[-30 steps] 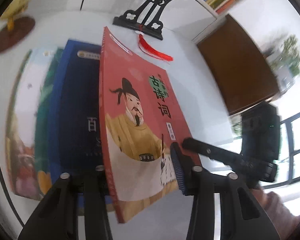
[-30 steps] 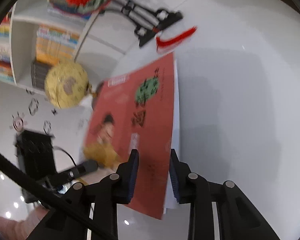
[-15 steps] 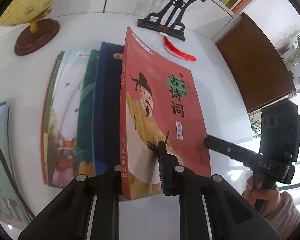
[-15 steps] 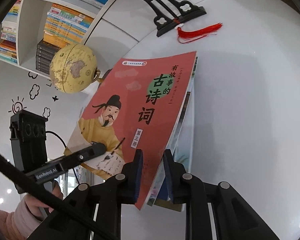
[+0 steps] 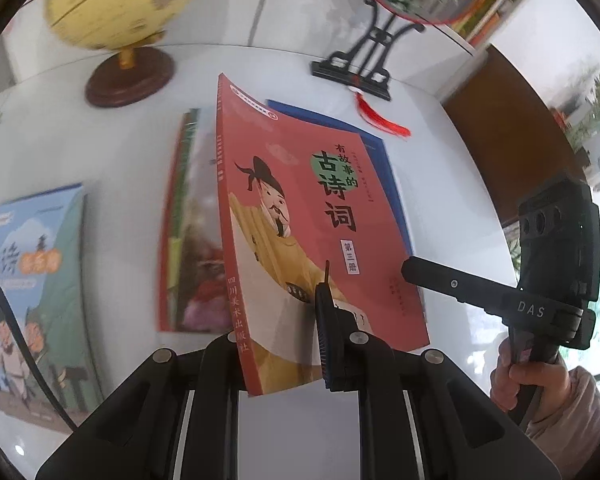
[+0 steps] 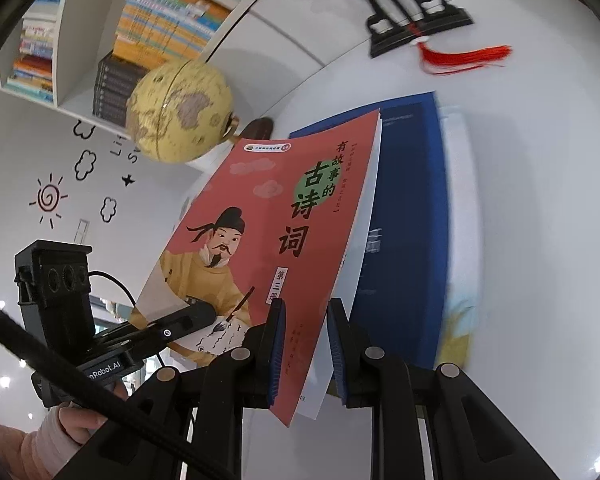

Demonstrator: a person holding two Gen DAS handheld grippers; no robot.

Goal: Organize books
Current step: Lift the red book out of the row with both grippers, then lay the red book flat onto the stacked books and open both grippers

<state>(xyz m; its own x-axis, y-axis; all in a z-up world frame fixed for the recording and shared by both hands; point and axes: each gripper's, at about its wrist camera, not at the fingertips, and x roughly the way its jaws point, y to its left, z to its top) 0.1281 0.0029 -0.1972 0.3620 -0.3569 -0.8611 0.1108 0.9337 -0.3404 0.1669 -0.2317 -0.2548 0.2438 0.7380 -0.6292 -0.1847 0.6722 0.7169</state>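
A red book with a robed figure and Chinese title on its cover is lifted at a tilt above the white table. My left gripper is shut on its lower edge by the spine. My right gripper is shut on the open-page side of the same red book. In the left wrist view the right gripper reaches the cover from the right. The left gripper shows at lower left in the right wrist view. A dark blue book lies flat under the red one.
A green-and-red book and a light-blue picture book lie to the left. A yellow globe and a black fan stand with a red tassel stand at the back. A bookshelf fills the wall; a brown cabinet is at right.
Both grippers closed on the red book and raised it off the overlapping books. The views pulled back, so the globe, the light-blue book and more table now show.
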